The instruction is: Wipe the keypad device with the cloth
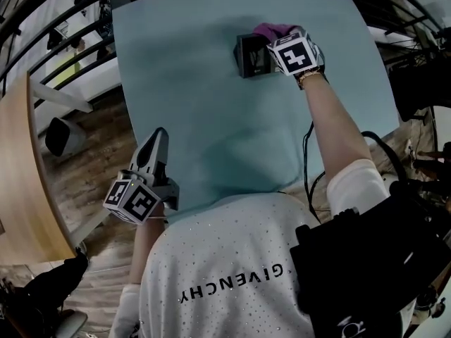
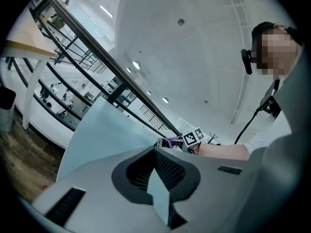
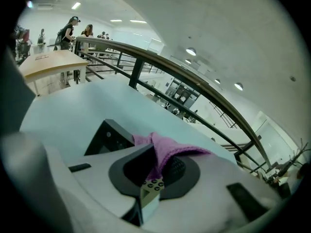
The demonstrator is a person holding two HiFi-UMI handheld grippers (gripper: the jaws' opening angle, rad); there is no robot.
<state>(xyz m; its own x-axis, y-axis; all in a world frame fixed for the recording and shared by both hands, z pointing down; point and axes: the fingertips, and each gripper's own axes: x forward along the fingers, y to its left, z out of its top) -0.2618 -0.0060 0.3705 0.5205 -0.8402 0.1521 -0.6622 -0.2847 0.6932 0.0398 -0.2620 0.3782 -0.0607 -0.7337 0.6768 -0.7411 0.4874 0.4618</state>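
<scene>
A black keypad device (image 1: 251, 55) stands on the far part of the light teal table (image 1: 211, 118). My right gripper (image 1: 273, 39) is at the device's right side, shut on a purple cloth (image 1: 272, 29) that lies over its top far corner. In the right gripper view the cloth (image 3: 167, 150) bunches out of the shut gripper (image 3: 154, 173), with the device (image 3: 106, 138) just left of it. My left gripper (image 1: 160, 136) hangs over the table's near left edge, away from the device, shut with nothing in it. In its own view the left gripper (image 2: 158, 181) points toward the distant device (image 2: 160, 143).
A wooden table (image 1: 17, 189) stands at the left, with a black bin (image 1: 60, 136) on the floor beside it. A dark railing (image 3: 184, 76) runs behind the teal table. A black cable (image 1: 308, 157) hangs at the table's near right edge. Several people (image 3: 73, 28) stand far off.
</scene>
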